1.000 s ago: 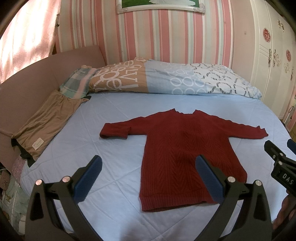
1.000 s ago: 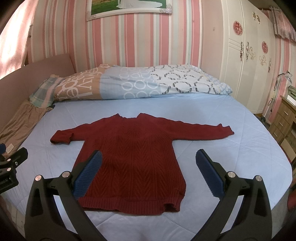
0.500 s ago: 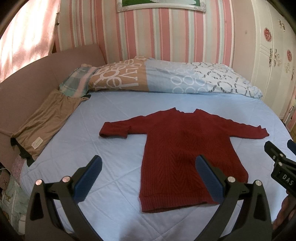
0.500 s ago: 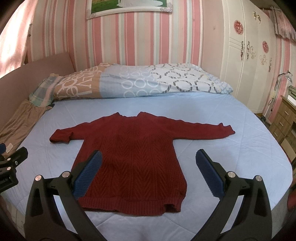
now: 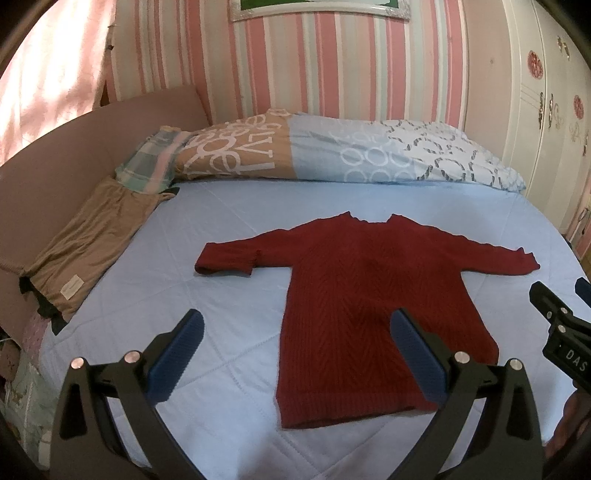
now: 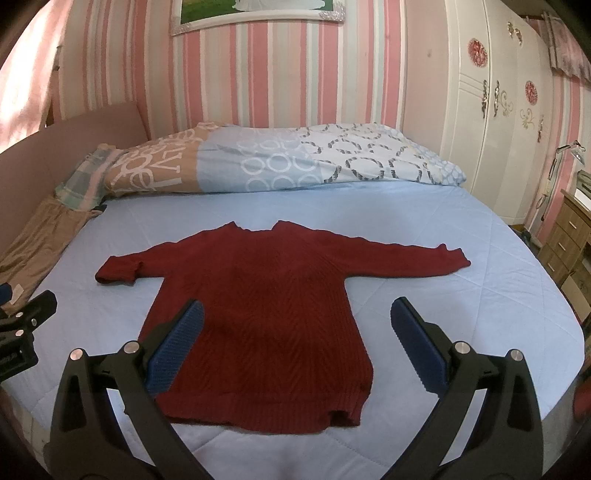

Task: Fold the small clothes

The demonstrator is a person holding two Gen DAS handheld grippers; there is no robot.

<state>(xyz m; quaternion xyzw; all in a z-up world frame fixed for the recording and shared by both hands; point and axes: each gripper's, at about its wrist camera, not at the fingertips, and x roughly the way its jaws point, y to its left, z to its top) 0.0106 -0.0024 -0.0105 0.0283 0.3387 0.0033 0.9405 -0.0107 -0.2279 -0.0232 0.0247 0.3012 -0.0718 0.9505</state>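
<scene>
Left wrist view: left hand-held gripper (image 5: 293, 352) spread wide, empty, above red sweater (image 5: 369, 314); right hand-held gripper (image 6: 293, 350) likewise.

both wrist views face the same sweater (image 5: 373, 302) from bed's foot.

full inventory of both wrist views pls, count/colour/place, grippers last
red knit sweater: 1, dark red, spread flat mid-bed, sleeves out
bed sheet: 1, light blue, quilted
duvet: 1, tan, blue and white, rolled at bed head
tan garment: 1, lying along bed's left edge
plaid cloth: 1, green-pink, by duvet's left end
wardrobe: 1, white, right wall
framed picture: 1, striped wall
left gripper: open, empty
right gripper: open, empty
</scene>
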